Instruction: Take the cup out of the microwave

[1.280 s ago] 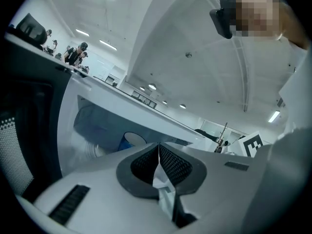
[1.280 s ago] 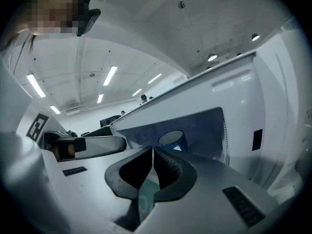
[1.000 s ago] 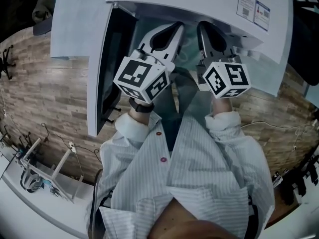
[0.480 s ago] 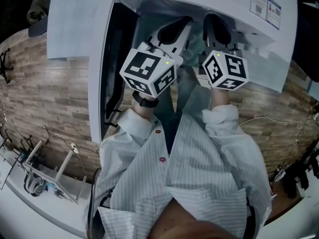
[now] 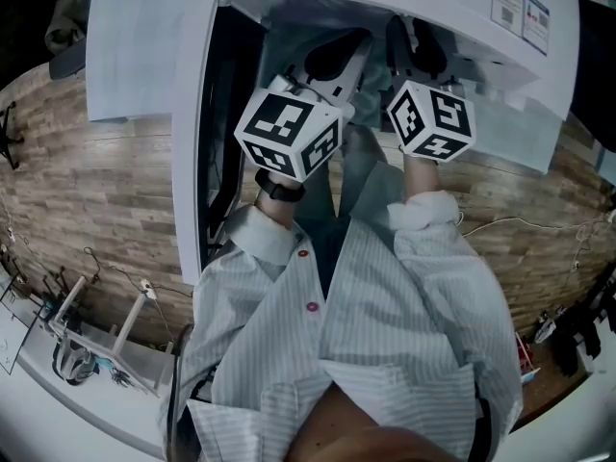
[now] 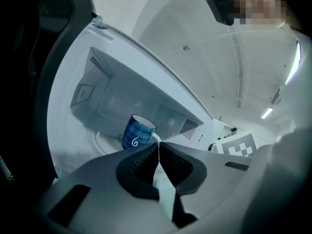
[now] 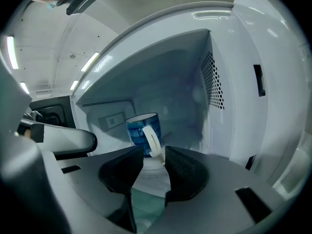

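The left gripper [image 6: 158, 146] has its jaws pressed together with nothing between them; just past its tips, and apart from them, the blue cup [image 6: 138, 132] stands on the round turntable [image 6: 95, 139]; the right gripper [image 7: 154, 153] has just been opening its jaws, which now stand wide apart; the cup's pale handle [image 7: 151, 140] shows in the gap at their tips, turned toward this gripper, and neither pad presses on it; whether the handle lies between the pads or just beyond them I cannot tell; the cup is upright, blue-patterned with a white curl on its side and a white inner rim; what it holds, if anything, is hidden from both gripper views; it sits inside the microwave [image 7: 222, 48], near the middle of the cavity floor, with the back wall behind it and a perforated vent [image 7: 214, 82] on the wall to its right; in the head view both grippers reach side by side into the microwave's open mouth, their marker cubes [image 5: 289, 133] outside it; the door [image 5: 188, 114] is swung open at the left; the microwave stands on a wood-grain worktop [image 5: 96, 181]; a rack [image 5: 91, 325] stands at the worktop's near-left edge
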Motion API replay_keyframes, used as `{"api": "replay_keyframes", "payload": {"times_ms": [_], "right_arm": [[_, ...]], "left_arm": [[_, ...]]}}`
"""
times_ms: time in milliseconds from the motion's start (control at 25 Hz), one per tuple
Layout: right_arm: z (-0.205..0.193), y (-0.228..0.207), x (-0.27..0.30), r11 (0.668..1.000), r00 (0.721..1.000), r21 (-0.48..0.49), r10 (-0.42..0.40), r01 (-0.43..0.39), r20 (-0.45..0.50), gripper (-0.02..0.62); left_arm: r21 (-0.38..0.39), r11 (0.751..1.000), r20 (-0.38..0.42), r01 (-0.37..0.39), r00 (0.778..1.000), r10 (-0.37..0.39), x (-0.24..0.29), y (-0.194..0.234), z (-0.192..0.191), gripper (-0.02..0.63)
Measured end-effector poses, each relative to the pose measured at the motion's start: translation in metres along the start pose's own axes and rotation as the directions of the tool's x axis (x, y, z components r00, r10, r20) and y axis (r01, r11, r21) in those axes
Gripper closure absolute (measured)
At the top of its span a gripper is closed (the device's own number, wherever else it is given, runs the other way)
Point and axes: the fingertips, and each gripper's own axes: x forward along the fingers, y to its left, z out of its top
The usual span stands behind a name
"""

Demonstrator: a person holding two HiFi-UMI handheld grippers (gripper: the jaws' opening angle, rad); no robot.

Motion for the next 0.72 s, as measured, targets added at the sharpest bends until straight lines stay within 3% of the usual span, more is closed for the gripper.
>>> {"api": "replay_keyframes", "payload": {"times_ms": [720], "right_arm": [[0.006, -0.006, 0.030, 0.998, 0.997, 0.014, -0.062, 0.061, 0.046, 0.458]], "left_arm": [[0.013, 1.000, -0.030, -0.002, 1.000, 0.002, 0.002, 0.013, -0.006, 0.591]]}}
